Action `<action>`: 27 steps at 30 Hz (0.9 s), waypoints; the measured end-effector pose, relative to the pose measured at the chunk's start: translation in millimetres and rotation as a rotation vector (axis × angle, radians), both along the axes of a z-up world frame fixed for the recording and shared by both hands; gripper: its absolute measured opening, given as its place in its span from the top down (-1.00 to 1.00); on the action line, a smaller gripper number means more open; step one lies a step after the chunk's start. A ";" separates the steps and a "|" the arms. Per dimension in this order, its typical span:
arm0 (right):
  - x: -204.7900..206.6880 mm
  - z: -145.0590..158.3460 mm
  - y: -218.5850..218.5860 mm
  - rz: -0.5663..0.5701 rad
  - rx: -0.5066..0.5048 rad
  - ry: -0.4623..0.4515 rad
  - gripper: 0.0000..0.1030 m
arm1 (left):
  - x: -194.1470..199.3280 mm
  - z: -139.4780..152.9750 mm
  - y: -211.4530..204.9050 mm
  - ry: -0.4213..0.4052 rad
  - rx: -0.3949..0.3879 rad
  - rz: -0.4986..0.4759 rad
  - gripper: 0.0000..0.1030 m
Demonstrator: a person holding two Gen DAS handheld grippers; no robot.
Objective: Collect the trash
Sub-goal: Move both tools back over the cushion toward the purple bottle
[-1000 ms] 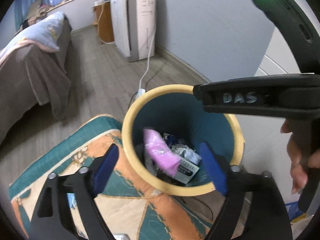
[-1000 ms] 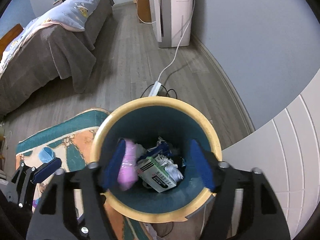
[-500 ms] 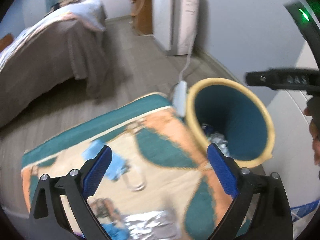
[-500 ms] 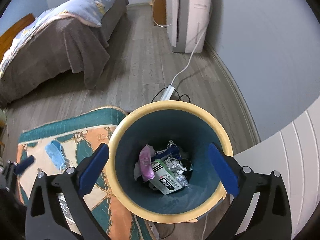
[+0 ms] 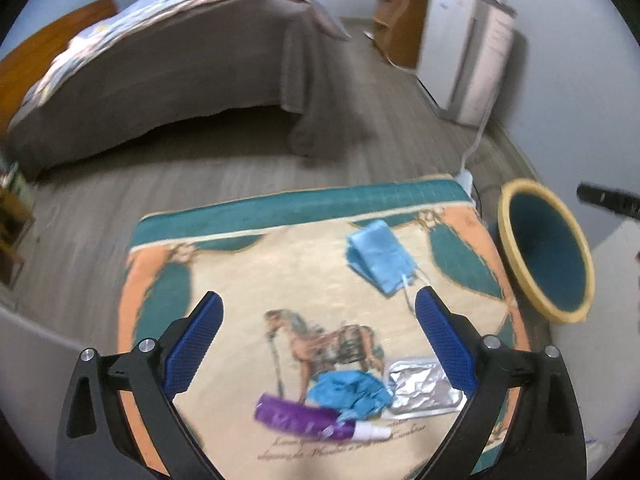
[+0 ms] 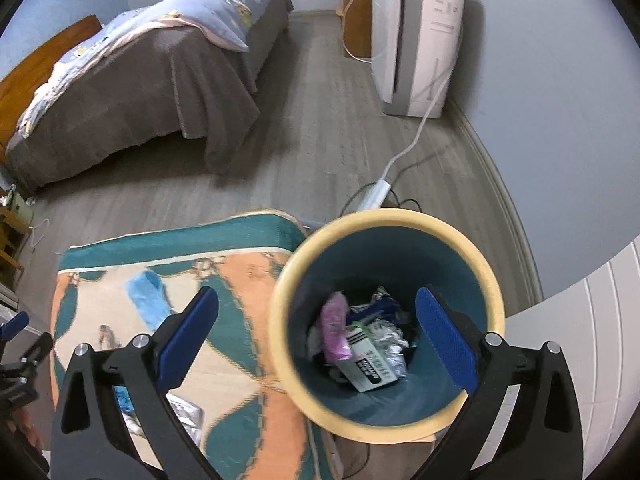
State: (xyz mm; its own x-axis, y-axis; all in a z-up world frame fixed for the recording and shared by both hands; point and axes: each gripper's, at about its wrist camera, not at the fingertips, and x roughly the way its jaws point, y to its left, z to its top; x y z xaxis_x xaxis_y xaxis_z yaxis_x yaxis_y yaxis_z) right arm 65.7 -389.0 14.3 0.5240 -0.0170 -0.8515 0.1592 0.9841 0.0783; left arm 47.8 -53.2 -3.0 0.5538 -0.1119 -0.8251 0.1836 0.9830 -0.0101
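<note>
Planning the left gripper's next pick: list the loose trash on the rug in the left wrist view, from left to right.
purple tube → crumpled blue glove → silver foil packet. The blue mask lies farther back, so its place in the order is unclear.

The left black two-finger claw with blue pads (image 5: pixel 318 338) is hanging with its jaws spread wide and nothing between them, pointing forward and down. The right black claw with matching blue pads (image 6: pixel 316 336) is likewise gaping wide and holding nothing.
</note>
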 end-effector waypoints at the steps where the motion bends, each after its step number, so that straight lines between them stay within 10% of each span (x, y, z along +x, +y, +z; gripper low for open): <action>1: -0.2 1.6 4.9 0.000 -0.015 -0.007 -0.89 | -5.8 5.2 11.1 -0.013 -0.021 0.017 -0.87; 12: -3.3 5.8 77.5 0.117 -0.135 -0.064 -0.89 | -19.9 -10.1 57.7 -0.018 -0.010 0.076 -0.89; 27: -22.3 -45.4 204.5 0.481 0.010 0.070 -0.88 | -26.7 -29.1 102.0 0.022 0.071 0.072 -0.89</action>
State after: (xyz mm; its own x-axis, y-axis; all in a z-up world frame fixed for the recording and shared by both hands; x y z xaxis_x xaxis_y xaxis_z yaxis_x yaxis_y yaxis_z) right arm 43.4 -184.4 -31.2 0.4123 0.2211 -0.8838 -0.3080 0.9468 0.0932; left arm 21.1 48.8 -32.0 0.5399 -0.0128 -0.8416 0.1127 0.9920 0.0572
